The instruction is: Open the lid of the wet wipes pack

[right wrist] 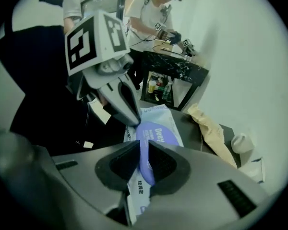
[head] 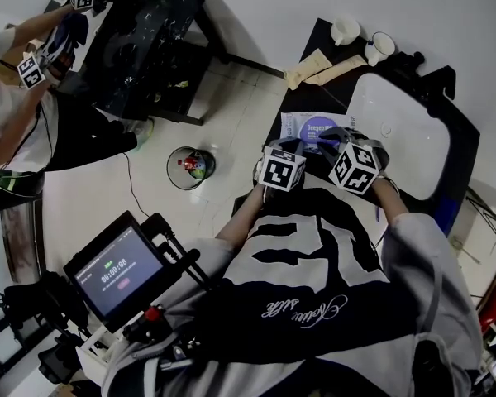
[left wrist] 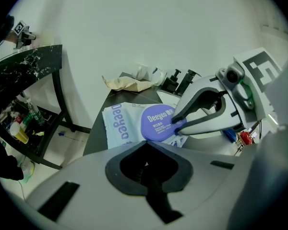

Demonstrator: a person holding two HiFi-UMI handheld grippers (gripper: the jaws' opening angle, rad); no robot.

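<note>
As the wet wipes pack (head: pixel 304 126) lay flat on a dark countertop (head: pixel 318 44) beside a white sink (head: pixel 397 131), the right gripper (right wrist: pixel 143 147) pinched the edge of its round purple lid (left wrist: pixel 156 123) (printed "Deeyeo"). The left gripper (left wrist: pixel 144 145), jaws pressed together on nothing, pointed its tip at the pack just beside the lid.

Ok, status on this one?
Left gripper shut, tip at pale blue wet wipes pack. Right gripper shut on round purple lid, at its edge. Nothing in the way.
</note>
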